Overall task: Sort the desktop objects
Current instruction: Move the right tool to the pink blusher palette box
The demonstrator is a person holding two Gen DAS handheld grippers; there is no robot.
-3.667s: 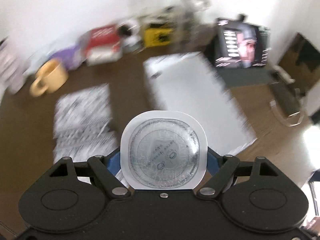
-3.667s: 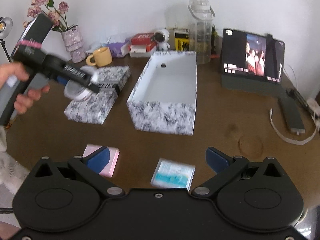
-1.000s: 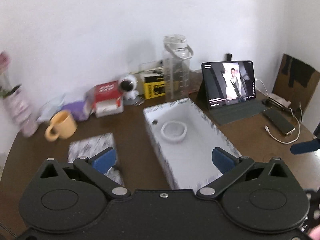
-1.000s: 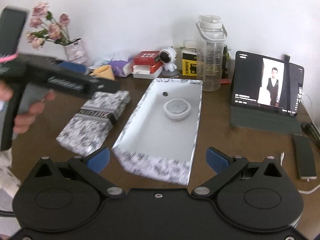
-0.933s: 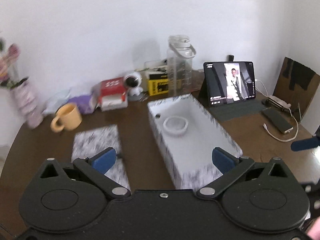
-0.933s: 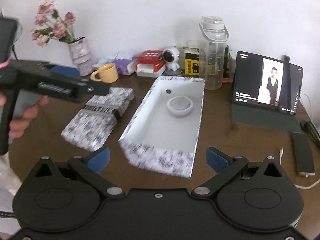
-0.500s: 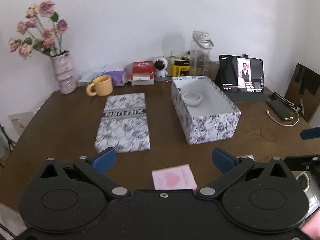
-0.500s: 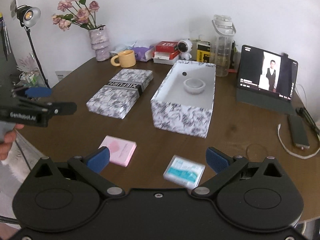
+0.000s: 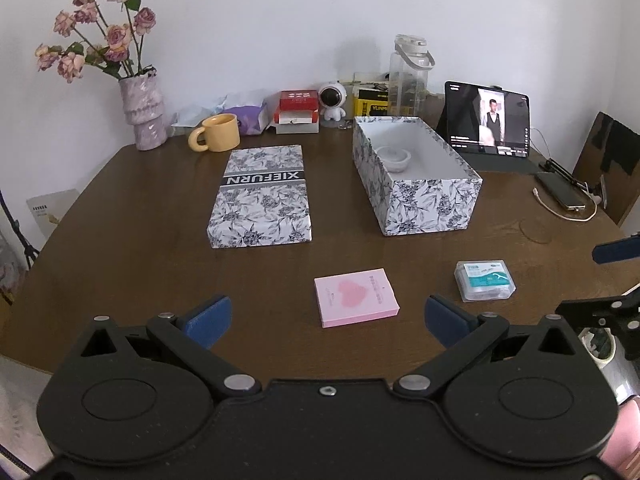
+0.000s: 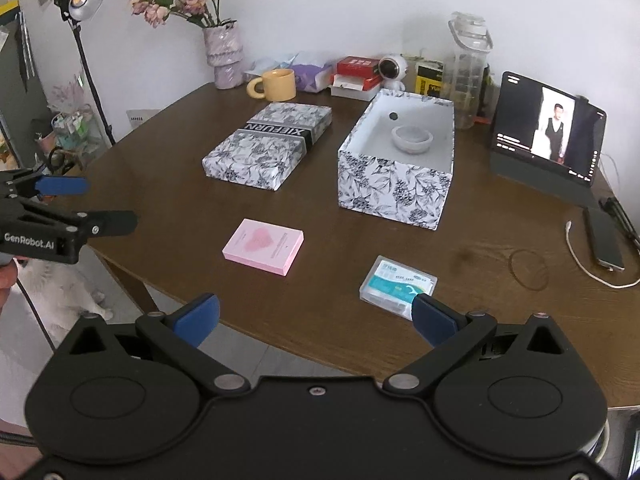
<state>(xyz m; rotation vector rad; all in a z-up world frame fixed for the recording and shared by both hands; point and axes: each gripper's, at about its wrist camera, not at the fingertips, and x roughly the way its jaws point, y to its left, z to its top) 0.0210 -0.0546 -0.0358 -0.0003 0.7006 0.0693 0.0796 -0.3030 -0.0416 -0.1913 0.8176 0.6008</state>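
Observation:
A pink notepad [image 9: 355,297] lies near the table's front edge, also in the right wrist view [image 10: 263,246]. A clear case with a teal label [image 9: 485,280] lies right of it, also in the right wrist view [image 10: 397,289]. An open floral box [image 9: 416,172] holds a round white container [image 9: 394,157]; both show in the right wrist view, the box [image 10: 396,192] and the container [image 10: 412,138]. The floral lid [image 9: 262,196] lies left of the box. My left gripper [image 9: 327,320] is open and empty, just behind the notepad. My right gripper [image 10: 316,317] is open and empty, its right fingertip [image 10: 430,316] by the clear case.
At the back stand a vase of roses [image 9: 140,116], a yellow mug [image 9: 218,138], a red box [image 9: 298,110], a small white robot figure [image 9: 331,100], a clear jug [image 9: 412,76] and a tablet [image 9: 488,120]. A phone with cable [image 9: 560,196] lies right. A lamp [image 10: 82,0] stands left.
The left gripper has released the round container into the box and opened. Both grippers have pulled back toward the table's front edge, bringing the notepad and clear case into view.

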